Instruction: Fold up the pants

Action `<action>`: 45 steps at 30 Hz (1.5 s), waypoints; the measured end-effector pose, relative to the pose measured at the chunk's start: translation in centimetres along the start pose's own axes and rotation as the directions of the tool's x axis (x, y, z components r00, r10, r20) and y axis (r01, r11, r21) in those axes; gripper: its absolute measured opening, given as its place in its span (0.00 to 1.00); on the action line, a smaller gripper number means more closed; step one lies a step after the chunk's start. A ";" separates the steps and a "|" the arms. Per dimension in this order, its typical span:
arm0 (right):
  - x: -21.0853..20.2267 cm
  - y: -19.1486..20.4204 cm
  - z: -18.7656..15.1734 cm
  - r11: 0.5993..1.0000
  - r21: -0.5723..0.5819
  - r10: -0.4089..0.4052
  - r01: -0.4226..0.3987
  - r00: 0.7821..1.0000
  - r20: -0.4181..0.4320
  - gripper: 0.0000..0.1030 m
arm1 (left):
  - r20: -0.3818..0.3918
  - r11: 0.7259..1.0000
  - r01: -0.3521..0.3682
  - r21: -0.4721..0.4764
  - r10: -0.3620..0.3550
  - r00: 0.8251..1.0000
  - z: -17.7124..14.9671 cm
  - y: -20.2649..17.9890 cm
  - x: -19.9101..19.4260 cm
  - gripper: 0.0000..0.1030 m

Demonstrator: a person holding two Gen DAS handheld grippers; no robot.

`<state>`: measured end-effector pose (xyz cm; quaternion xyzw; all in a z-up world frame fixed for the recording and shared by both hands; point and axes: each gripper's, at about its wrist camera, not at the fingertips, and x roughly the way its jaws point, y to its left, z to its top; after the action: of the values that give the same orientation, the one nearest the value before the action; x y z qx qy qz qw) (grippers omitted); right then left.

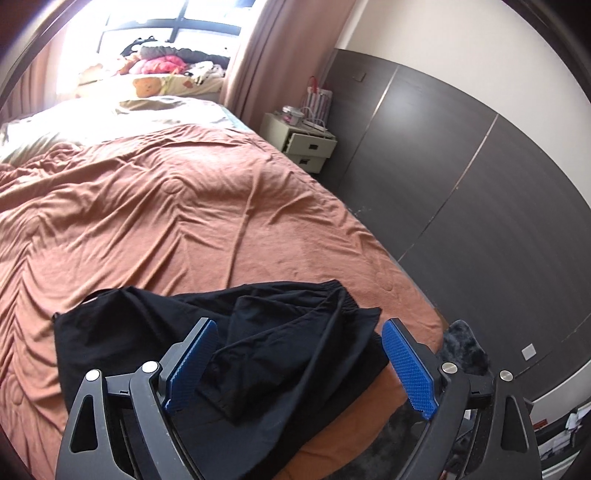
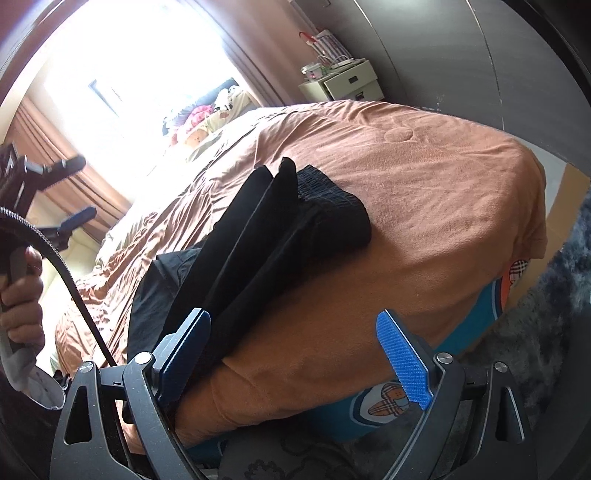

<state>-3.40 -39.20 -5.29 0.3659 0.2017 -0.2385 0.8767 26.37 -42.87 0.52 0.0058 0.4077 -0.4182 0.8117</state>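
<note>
Black pants (image 1: 221, 343) beneath wide-spread left gripper (image 1: 299, 332)

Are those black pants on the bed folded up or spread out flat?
Folded. The black fabric pants lie in a stacked bundle of layers on the orange-brown bedspread, elastic waistband at one end.

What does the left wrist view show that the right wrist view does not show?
Only the left wrist view shows the open left gripper from behind, with the pants between its fingers untouched, and a wall socket. Only the right wrist view shows the hand holding the left gripper, the cable, the open right gripper and the blue sheet under the blanket. Both show the black pants, the orange blanket, the nightstand and the window.
</note>
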 end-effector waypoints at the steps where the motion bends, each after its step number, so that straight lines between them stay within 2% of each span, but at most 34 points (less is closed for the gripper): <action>1: 0.1 0.1 0.2 1.000 -0.004 0.002 -0.002 1.000 0.001 0.89 | -0.004 1.000 -0.014 -0.014 0.014 1.000 -0.3 0.9 -0.3 0.89; 6: 0.9 0.7 1.6 0.999 -0.025 0.024 -0.024 1.000 -0.005 0.89 | 0.005 0.993 -0.081 -0.085 0.082 0.997 -2.0 5.4 -2.2 0.89; 12: 2.3 2.1 3.3 0.997 -0.047 0.063 -0.065 0.997 -0.039 0.89 | 0.010 0.970 -0.167 -0.175 0.171 0.985 -3.9 10.5 -4.0 0.89; 19: 5.4 4.3 5.3 0.994 -0.102 0.037 -0.046 0.996 -0.084 0.89 | -0.020 0.933 -0.237 -0.271 0.240 0.971 -7.6 16.5 -5.5 0.89; 21: 6.1 5.0 5.7 0.993 -0.112 0.036 -0.046 0.995 -0.092 0.89 | -0.045 0.922 -0.251 -0.296 0.249 0.967 -8.6 18.2 -5.5 0.83; 27: 8.6 6.8 6.5 0.988 -0.148 0.013 -0.032 0.992 -0.126 0.89 | -0.093 0.886 -0.276 -0.373 0.260 0.961 -11.4 22.5 -5.5 0.74; 30: 10.1 8.0 7.0 0.984 -0.176 -0.024 -0.001 0.989 -0.143 0.89 | -0.116 0.877 -0.284 -0.388 0.259 0.959 -12.4 23.6 -5.1 0.70; 37: 13.3 9.7 8.8 0.969 -0.218 -0.145 0.111 0.979 -0.146 0.89 | -0.148 0.869 -0.288 -0.403 0.249 0.957 -14.1 24.4 -3.9 0.70; 42: 16.7 10.3 10.0 0.942 -0.255 -0.267 0.219 0.948 -0.172 0.89 | -0.164 0.866 -0.283 -0.412 0.235 0.958 -15.0 24.5 -3.2 0.70; 45: 18.2 10.8 10.6 0.909 -0.295 -0.352 0.295 0.922 -0.161 0.89 | -0.164 0.865 -0.275 -0.419 0.226 0.960 -15.5 24.5 -3.3 0.70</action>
<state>19.27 -45.26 -2.14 0.2299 0.3814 -0.3120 0.8392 31.90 -19.31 -15.77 -0.1007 0.5309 -0.2058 0.8159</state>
